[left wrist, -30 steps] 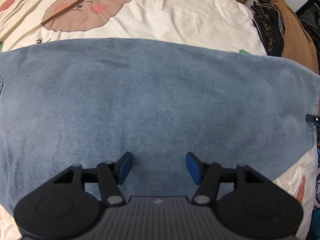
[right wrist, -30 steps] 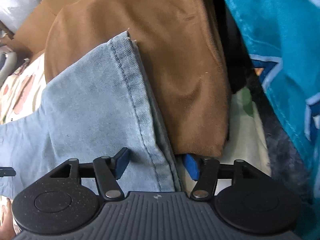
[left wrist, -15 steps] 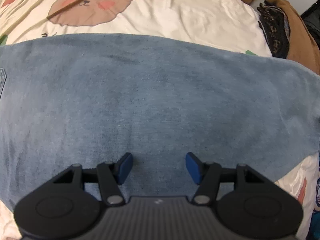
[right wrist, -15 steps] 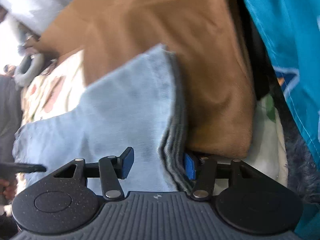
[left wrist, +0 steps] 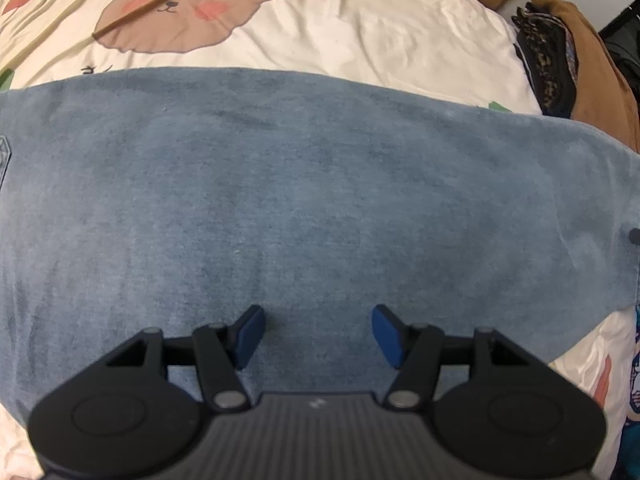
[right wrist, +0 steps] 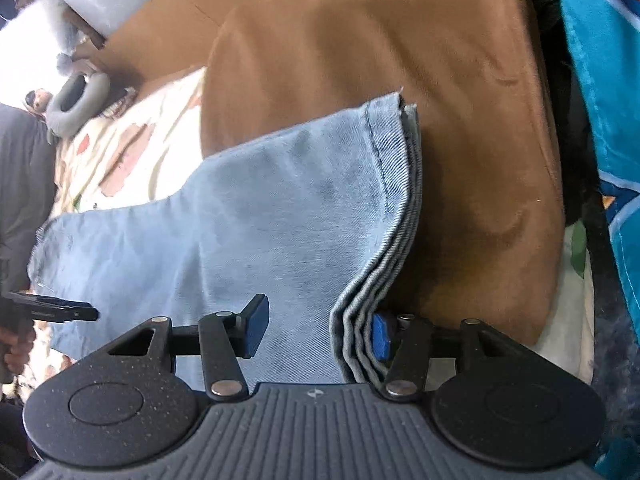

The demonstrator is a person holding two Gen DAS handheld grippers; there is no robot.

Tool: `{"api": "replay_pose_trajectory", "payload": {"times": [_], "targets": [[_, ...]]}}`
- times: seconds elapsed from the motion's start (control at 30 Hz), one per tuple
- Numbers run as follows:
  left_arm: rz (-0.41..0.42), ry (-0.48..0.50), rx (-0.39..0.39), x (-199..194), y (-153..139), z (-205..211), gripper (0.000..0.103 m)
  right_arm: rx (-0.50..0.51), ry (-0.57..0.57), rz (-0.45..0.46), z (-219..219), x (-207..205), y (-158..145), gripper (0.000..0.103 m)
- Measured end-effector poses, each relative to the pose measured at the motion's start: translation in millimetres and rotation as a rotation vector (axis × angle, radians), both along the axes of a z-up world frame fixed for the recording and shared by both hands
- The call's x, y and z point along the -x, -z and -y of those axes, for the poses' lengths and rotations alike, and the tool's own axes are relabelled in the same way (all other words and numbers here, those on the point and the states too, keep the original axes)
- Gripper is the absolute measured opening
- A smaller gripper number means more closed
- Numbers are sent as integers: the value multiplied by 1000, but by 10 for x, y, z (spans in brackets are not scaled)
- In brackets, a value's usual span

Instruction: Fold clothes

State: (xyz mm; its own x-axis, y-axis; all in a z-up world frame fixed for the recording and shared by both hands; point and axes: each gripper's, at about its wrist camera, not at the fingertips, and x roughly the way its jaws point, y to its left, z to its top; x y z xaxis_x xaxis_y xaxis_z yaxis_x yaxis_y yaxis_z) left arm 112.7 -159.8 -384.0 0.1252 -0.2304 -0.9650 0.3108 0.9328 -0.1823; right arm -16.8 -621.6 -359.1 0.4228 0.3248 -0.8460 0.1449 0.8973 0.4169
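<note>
Denim jeans are lying spread flat across the bed, covering most of the left wrist view, same as a second ago; the far edge is sitting slightly lower in frame than half a second back, so the camera is shifting only a little. Left gripper is hovering over the near part of the denim, jaws wide apart, holding nothing, unchanged across all three moments.

Right gripper is where the change is happening. A second ago the hem end of the jeans was lying flat against the brown garment; now that end is lifting and bunching, with stacked hem layers standing between the jaws. Jaws are spread wide, right blue pad touching the folded hem edges, left pad clear of the cloth; nothing is clamped. The camera is tilting, showing more of the bed and a grey ring-shaped cushion at far left. Teal fabric is sitting at the right edge. The other gripper's tip is poking in at the left.
</note>
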Motion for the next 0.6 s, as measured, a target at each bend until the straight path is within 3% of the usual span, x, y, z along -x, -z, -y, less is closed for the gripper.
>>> {"api": "replay_pose_trajectory", "payload": {"times": [0.07, 0.1, 0.13, 0.17, 0.3, 0.6], "targets": [[2, -6, 3, -9, 2, -10, 63, 7, 20, -7, 12, -26, 39, 44], [5, -10, 4, -16, 2, -9, 63, 19, 30, -15, 11, -39, 51, 27], [9, -12, 4, -23, -2, -9, 63, 30, 39, -23, 10, -53, 64, 16], [13, -14, 4, -29, -7, -9, 63, 45, 48, -29, 7, -53, 63, 13], [32, -10, 5, -45, -17, -2, 63, 75, 92, -42, 32, -4, -108, 10], [49, 13, -9, -28, -42, -11, 63, 85, 103, 29, -110, 127, -766, 9]]}}
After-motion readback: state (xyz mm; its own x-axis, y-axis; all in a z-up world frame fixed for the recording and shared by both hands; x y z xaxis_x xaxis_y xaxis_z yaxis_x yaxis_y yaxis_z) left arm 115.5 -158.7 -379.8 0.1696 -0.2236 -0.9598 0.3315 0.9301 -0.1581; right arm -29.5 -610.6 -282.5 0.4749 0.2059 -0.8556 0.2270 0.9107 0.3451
